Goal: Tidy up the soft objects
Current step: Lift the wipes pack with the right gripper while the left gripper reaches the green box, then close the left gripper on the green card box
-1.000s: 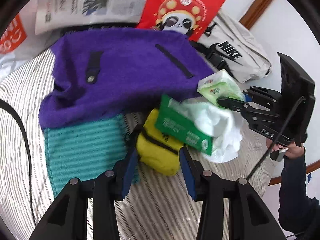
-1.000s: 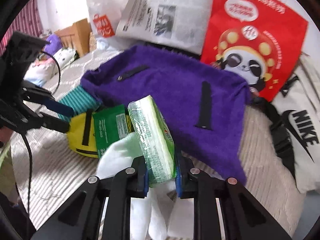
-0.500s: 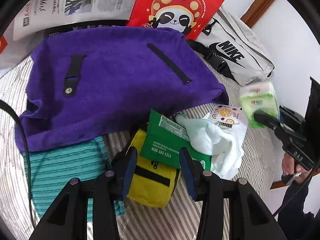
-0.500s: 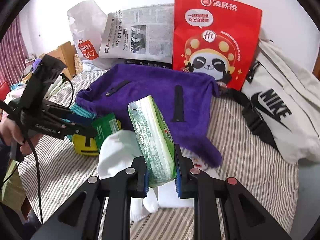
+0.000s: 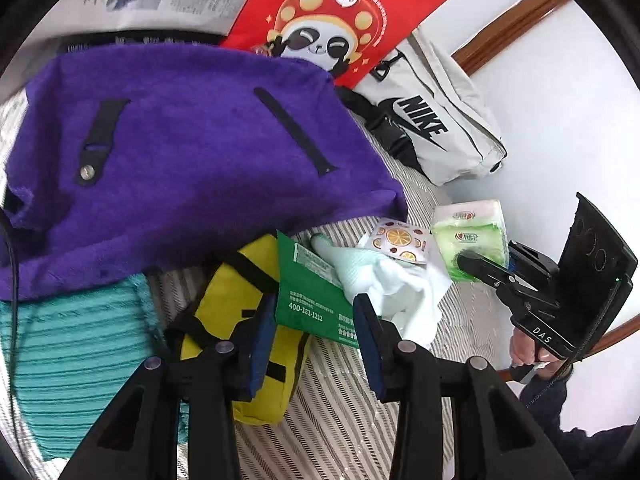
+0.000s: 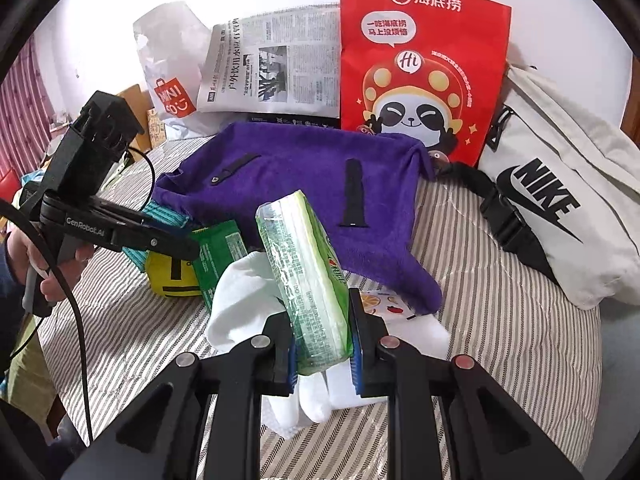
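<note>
Right gripper [image 6: 322,354] is clamped on a tissue pack [image 6: 306,280], its blue-padded fingers [image 6: 289,354] pressing both flat sides of the lower end. That pack is a soft, slightly crumpled brick in clear plastic wrap, green and white with printed text, tilted up and leaning left above a white cloth [image 6: 244,304] on the striped bedcover [image 6: 500,320]. From the left wrist camera the same pack [image 5: 470,240] shows a pale top and a green label, pinched at the tip of the right gripper [image 5: 476,266] near the wall.

Left gripper [image 5: 314,332] stands spread wide with nothing between its fingers [image 5: 260,340], hovering over a green packet [image 5: 310,300] printed with a phone number and a yellow pouch [image 5: 236,312] with black straps. The packet overlaps the pouch and lies partly under the white cloth [image 5: 400,288]. A small sachet with orange-slice print [image 5: 400,240] rests on the cloth, just beside the tissue pack.

Behind these a fuzzy purple bag [image 5: 180,160] with black zip and snap tab sprawls across the bed, covering the edge of a teal ribbed cloth [image 5: 72,344]. Further back, a red panda paper bag [image 6: 424,68], a newspaper [image 6: 276,68] and a white plastic bag [image 6: 168,68] lean against the wall, and a beige Nike bag [image 6: 560,208] lies to the right.
</note>
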The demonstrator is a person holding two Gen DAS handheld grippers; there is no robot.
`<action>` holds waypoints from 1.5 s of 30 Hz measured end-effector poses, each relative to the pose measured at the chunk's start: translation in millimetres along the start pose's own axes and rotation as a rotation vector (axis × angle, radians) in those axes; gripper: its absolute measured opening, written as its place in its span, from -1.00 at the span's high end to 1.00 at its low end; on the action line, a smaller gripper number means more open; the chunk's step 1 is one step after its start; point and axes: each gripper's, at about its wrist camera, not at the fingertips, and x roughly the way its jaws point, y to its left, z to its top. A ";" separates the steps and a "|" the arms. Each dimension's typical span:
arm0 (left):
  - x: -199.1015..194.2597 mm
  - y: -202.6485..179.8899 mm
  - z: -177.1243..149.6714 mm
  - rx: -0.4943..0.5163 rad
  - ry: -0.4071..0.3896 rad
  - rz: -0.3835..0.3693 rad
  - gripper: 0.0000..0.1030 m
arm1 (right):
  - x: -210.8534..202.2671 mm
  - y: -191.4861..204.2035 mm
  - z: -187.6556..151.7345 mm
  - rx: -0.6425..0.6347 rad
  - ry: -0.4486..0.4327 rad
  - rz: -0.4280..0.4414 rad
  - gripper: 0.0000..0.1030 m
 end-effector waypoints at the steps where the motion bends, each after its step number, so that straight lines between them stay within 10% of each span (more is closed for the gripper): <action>1: 3.1 0.6 -0.1 -0.012 0.008 -0.003 0.30 | 0.6 -0.6 -0.3 0.006 0.000 0.003 0.62; 12: 18.2 -4.2 -1.1 -0.098 0.017 -0.132 0.25 | 25.0 0.8 -14.8 0.041 0.053 0.035 0.62; 29: 37.3 -15.0 -4.4 -0.084 0.041 -0.028 0.69 | 14.3 -6.4 -17.9 0.093 0.033 0.036 0.62; 45: -24.7 -4.3 -6.9 -0.063 -0.059 0.021 0.84 | -5.2 -2.2 -6.9 0.112 -0.024 0.011 0.62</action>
